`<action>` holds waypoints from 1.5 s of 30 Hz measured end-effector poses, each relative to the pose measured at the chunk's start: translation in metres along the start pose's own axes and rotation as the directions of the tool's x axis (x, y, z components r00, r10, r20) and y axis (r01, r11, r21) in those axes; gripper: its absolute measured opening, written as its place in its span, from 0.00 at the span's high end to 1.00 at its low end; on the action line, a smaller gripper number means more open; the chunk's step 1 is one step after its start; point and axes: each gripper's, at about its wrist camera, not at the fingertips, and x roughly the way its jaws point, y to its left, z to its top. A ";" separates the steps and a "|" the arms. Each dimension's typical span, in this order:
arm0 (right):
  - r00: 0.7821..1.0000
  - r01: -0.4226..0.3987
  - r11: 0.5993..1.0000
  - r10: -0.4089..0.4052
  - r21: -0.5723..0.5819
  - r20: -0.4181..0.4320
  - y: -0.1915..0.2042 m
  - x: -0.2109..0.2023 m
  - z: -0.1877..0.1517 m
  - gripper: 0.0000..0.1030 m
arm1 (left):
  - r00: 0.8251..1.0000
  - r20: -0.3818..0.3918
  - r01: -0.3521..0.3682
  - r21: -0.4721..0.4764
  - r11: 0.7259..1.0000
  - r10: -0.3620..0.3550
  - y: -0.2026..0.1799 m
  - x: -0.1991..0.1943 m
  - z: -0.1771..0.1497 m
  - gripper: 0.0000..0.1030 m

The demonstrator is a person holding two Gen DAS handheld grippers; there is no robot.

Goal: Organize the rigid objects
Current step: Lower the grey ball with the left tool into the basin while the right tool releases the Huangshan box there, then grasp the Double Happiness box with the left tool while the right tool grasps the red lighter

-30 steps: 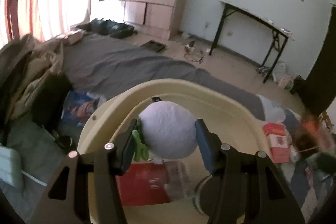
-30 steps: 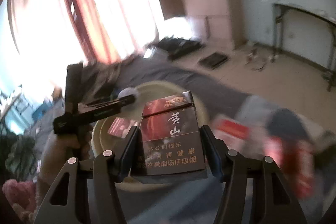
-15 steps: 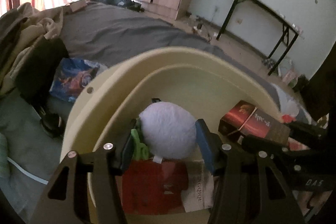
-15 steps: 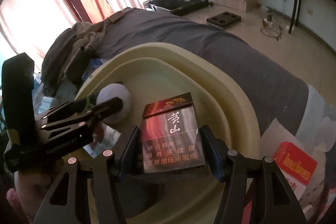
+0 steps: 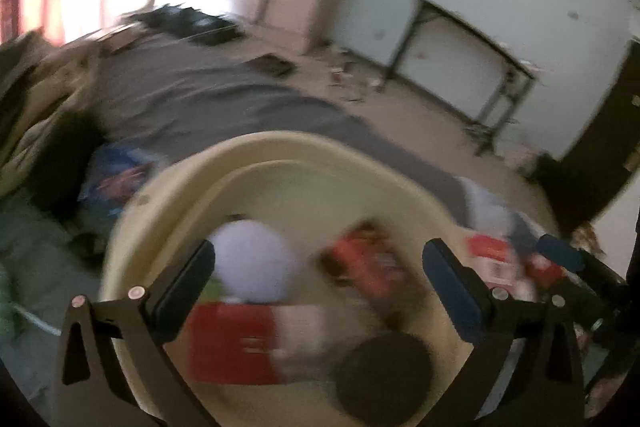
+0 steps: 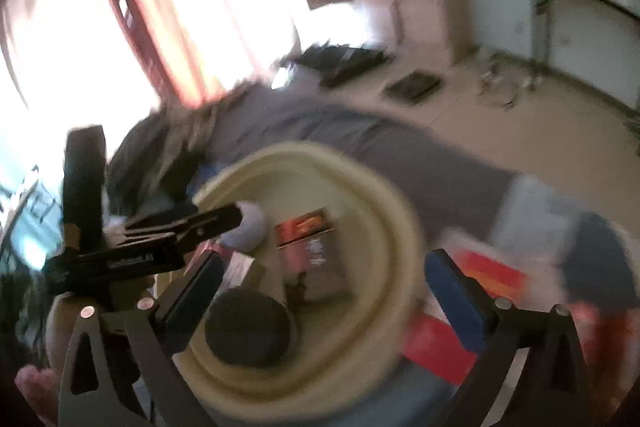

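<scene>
**Two more things going into the basin, more waiting on the bed**

Nearest the person, both sets of jaws are swinging open. The left gripper is letting go of the pale ball: its pads are standing wide, and the ball is sitting just beside the left one, low inside the cream basin, no longer squeezed. The right gripper is spreading the same way, with nothing between its pads; the dark red cigarette pack is lying loose in the basin below it, close to the ball.

Also collecting in the basin are a red box and a round black lid or tin, though the blur is making them hard to name. So a good part of the gathering looks done.

Beyond the basin's rim, on the right, a red and white box and other blurred red packages are lying on the bed, so I would guess they are next. Further left, a blue packet and a heap of clothes are lying on the grey cover.
</scene>
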 end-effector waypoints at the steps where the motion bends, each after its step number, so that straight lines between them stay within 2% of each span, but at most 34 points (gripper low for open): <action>1: 0.999 0.022 1.000 -0.023 0.019 0.043 -0.009 -0.022 -0.006 0.00 | 1.000 0.004 0.022 0.012 1.000 -0.022 -0.008 0.000 0.000 0.00; 3: 0.989 0.088 0.995 -0.093 0.045 0.112 -0.026 -0.064 -0.023 0.00 | 0.997 -0.009 0.073 0.037 0.997 -0.073 -0.033 0.006 -0.002 0.00; 5: 0.974 0.173 0.982 -0.182 0.076 0.138 -0.045 -0.097 -0.044 0.00 | 0.996 -0.044 0.085 0.079 0.993 -0.081 -0.059 0.017 -0.007 0.00; 7: 0.952 0.274 0.956 -0.285 0.110 0.112 -0.064 -0.118 -0.071 0.00 | 0.996 -0.066 0.061 0.147 0.987 -0.051 -0.085 0.027 -0.014 0.00; 10: 0.917 0.388 0.916 -0.395 0.102 0.058 -0.080 -0.127 -0.105 0.00 | 0.997 -0.073 0.013 0.211 0.977 0.002 -0.114 0.038 -0.025 0.00; 12: 0.906 0.418 0.904 -0.423 0.094 0.035 -0.089 -0.124 -0.122 0.00 | 0.998 -0.068 0.033 0.208 0.978 -0.020 -0.131 0.045 -0.028 0.00; 14: 0.908 0.416 0.905 -0.418 0.089 0.004 -0.096 -0.112 -0.132 0.00 | 0.994 -0.062 0.098 0.186 0.978 -0.088 -0.145 0.050 -0.036 0.00; 16: 0.909 0.417 0.908 -0.415 0.050 -0.047 -0.101 -0.097 -0.139 0.06 | 0.991 -0.069 0.122 0.193 0.973 -0.111 -0.157 0.057 -0.044 0.00; 18: 0.899 0.436 0.899 -0.433 0.036 -0.059 -0.101 -0.086 -0.138 0.07 | 0.991 -0.084 0.119 0.223 0.968 -0.103 -0.168 0.063 -0.053 0.00; 20: 0.903 0.429 0.902 -0.426 0.040 -0.060 -0.104 -0.083 -0.140 0.08 | 0.993 -0.085 0.098 0.262 0.960 -0.078 -0.176 0.068 -0.060 0.00; 23: 0.902 0.428 0.903 -0.426 0.028 -0.068 -0.111 -0.079 -0.140 0.17 | 0.998 -0.056 0.049 0.322 0.946 -0.033 -0.183 0.070 -0.066 0.00; 27: 0.907 0.417 0.909 -0.416 0.004 -0.071 -0.111 -0.075 -0.143 0.21 | 0.999 -0.035 0.043 0.328 0.944 -0.034 -0.183 0.071 -0.066 0.00; 30: 0.905 0.419 0.908 -0.419 -0.013 -0.070 -0.110 -0.073 -0.148 0.23 | 0.999 -0.013 0.054 0.291 0.955 -0.053 -0.177 0.071 -0.060 0.00; 32: 0.904 0.422 0.906 -0.423 -0.023 -0.067 -0.108 -0.070 -0.150 0.24 | 0.997 -0.053 0.071 0.265 0.962 -0.059 -0.173 0.078 -0.048 0.00; 35: 0.897 0.434 0.900 -0.437 -0.049 -0.069 -0.105 -0.064 -0.152 0.25 | 0.995 -0.091 0.073 0.302 0.950 -0.047 -0.181 0.085 -0.037 0.00; 37: 0.898 0.431 0.900 -0.435 -0.069 -0.065 -0.101 -0.063 -0.153 0.32 | 0.990 -0.137 0.073 0.318 0.945 -0.031 -0.185 0.093 -0.030 0.00; 39: 0.900 0.426 0.901 -0.432 -0.085 -0.057 -0.098 -0.063 -0.153 0.38 | 0.988 -0.153 0.084 0.317 0.945 -0.036 -0.181 0.096 -0.026 0.01; 42: 0.905 0.416 0.904 -0.422 -0.102 -0.054 -0.095 -0.062 -0.154 0.50 | 0.986 -0.151 0.115 0.308 0.944 -0.071 -0.177 0.101 -0.031 0.11; 43: 0.905 0.415 0.903 -0.422 -0.107 -0.052 -0.093 -0.062 -0.155 0.52 | 0.984 -0.161 0.121 0.311 0.943 -0.074 -0.178 0.103 -0.032 0.12; 45: 0.902 0.420 0.900 -0.428 -0.119 -0.052 -0.091 -0.061 -0.156 0.54 | 0.981 -0.179 0.130 0.358 0.924 -0.068 -0.185 0.110 -0.042 0.14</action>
